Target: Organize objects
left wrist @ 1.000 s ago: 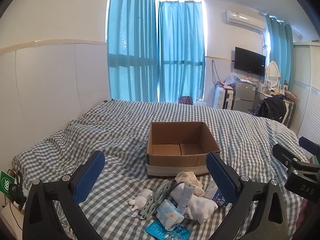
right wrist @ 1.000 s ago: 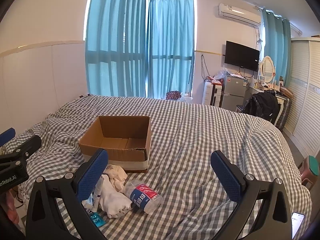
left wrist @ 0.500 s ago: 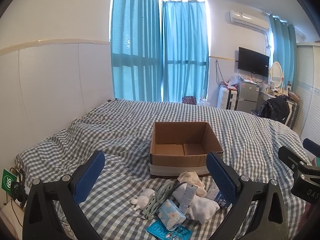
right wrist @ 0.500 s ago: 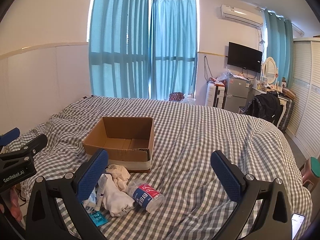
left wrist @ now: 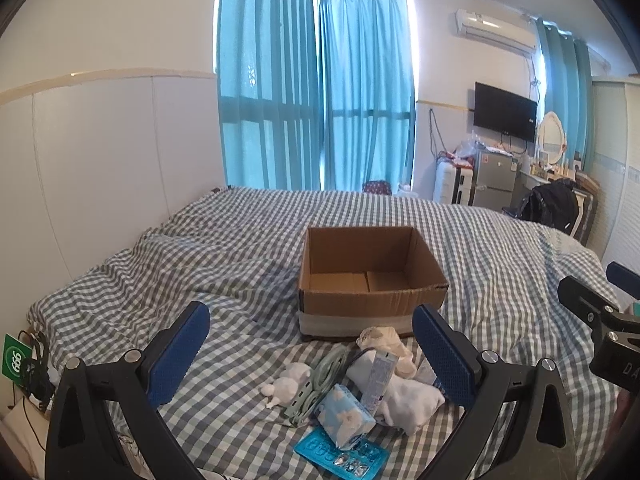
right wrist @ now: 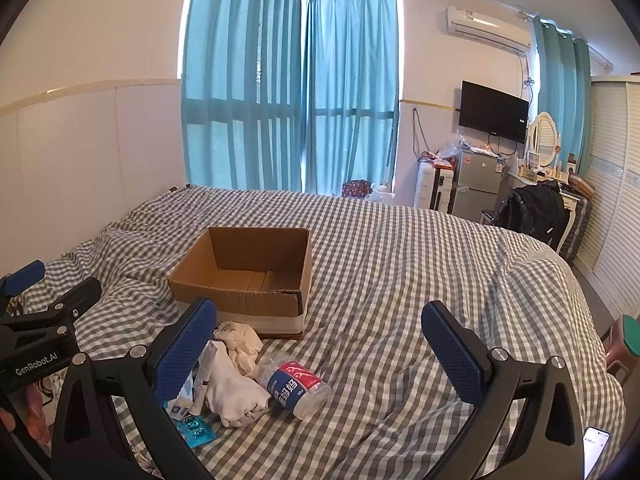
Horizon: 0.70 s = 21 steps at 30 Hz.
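An empty open cardboard box (left wrist: 370, 280) (right wrist: 244, 276) sits on the checked bed. In front of it lies a pile: a white plush toy (left wrist: 290, 380), a green hanger (left wrist: 320, 380), a blue-and-white tissue pack (left wrist: 346, 412), a blue blister pack (left wrist: 340, 450), a tube (left wrist: 378, 376), white cloth (left wrist: 404, 398) (right wrist: 234, 392), a beige cloth (right wrist: 240, 342) and a crushed plastic bottle (right wrist: 294, 384). My left gripper (left wrist: 310, 350) is open and empty above the pile. My right gripper (right wrist: 320, 346) is open and empty, right of the pile.
The bed (right wrist: 400, 280) has a white headboard panel (left wrist: 100, 160) at the left. Blue curtains (left wrist: 316, 100), a fridge (right wrist: 478, 180), a TV and a wardrobe (right wrist: 616, 200) stand beyond. A phone (right wrist: 596, 450) lies at the bottom right.
Both views have shifted slightly, and the box and pile have slid a little to the right in them. Both grippers stay open and empty.
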### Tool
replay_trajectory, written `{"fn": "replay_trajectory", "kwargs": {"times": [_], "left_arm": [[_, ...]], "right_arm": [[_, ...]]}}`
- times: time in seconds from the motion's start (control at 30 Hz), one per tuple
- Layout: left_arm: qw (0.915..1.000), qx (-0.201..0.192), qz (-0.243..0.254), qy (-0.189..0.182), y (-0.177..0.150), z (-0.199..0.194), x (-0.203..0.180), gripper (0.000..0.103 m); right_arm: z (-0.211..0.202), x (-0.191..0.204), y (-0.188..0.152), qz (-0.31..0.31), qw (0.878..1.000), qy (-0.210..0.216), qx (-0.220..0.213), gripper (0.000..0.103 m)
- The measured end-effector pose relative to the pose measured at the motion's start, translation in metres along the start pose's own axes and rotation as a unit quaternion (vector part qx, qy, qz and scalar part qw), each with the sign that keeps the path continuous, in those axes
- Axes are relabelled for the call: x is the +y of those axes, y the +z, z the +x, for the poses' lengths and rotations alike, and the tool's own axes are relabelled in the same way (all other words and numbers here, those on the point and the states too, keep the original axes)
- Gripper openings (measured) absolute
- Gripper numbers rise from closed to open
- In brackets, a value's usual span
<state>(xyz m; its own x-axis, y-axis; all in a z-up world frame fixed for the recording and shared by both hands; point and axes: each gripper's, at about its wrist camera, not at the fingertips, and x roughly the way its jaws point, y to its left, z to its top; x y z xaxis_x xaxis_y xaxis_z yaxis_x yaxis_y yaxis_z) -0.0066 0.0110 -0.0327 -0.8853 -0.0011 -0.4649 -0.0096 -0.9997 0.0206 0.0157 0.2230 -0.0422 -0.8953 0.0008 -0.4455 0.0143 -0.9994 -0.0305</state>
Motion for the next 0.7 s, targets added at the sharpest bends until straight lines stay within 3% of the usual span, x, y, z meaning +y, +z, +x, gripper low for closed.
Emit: {"fn": "replay_trajectory", "kwargs": {"times": [0.33, 0.5, 0.6, 0.7], "left_arm": [[0.996, 0.084, 0.025, 0.013, -0.049, 0.05, -0.006, 0.103], [0.9883, 0.143, 0.053, 0.011, -0.083, 0.081, -0.019, 0.102], [0.9815, 0.181, 0.064, 0.007, -0.102, 0.102, -0.024, 0.096], [0.9792, 0.191, 0.068, -0.002, -0.111, 0.111, -0.029, 0.095]], "right_arm": [[0.056, -0.003, -0.032, -0.005, 0.997, 0.011, 0.071, 0.103], [0.097, -0.006, -0.06, -0.007, 0.992, 0.017, 0.127, 0.103], [0.12, -0.006, -0.076, -0.01, 0.987, 0.025, 0.162, 0.1], [0.138, -0.002, -0.086, -0.013, 0.982, 0.036, 0.187, 0.098]]}}
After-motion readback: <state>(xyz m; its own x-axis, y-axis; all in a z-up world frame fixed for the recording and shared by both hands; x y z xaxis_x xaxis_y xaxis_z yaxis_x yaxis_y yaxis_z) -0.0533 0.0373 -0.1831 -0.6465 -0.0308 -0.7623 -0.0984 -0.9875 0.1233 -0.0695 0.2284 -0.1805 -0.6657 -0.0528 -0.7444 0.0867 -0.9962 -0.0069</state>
